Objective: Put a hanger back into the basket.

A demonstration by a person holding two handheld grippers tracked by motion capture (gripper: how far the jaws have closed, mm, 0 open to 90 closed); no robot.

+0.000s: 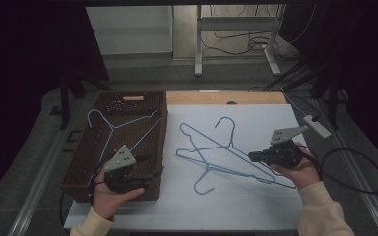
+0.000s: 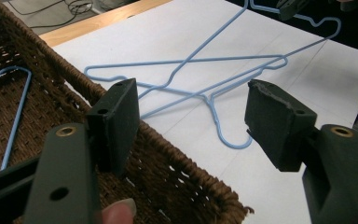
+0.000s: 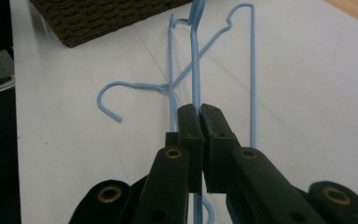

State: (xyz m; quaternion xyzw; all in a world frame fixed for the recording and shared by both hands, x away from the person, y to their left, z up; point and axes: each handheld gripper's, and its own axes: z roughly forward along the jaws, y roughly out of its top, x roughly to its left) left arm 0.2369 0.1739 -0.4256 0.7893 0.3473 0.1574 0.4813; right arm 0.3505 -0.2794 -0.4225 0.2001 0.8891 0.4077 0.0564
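Note:
Two blue wire hangers (image 1: pixel 211 147) lie crossed on the white tabletop (image 1: pixel 256 206). My right gripper (image 1: pixel 252 156) is shut on a wire of one of them. In the right gripper view that wire (image 3: pixel 196 60) runs straight between the pressed jaws of my right gripper (image 3: pixel 200 116). The other hanger's hook (image 3: pixel 109 100) curls off to the left. A third blue hanger (image 1: pixel 113 127) lies inside the brown wicker basket (image 1: pixel 163 123). My left gripper (image 1: pixel 155 173) is open above the basket's near right corner (image 2: pixel 182 172), with nothing between its pads (image 2: pixel 119 121).
A bare wooden strip (image 1: pixel 226 97) edges the table's far side. A white power strip (image 1: pixel 317 125) with cables lies at the right edge. Beyond the table stands a metal frame (image 1: pixel 197 44) with cables on the floor. White tabletop stretches in front of the hangers.

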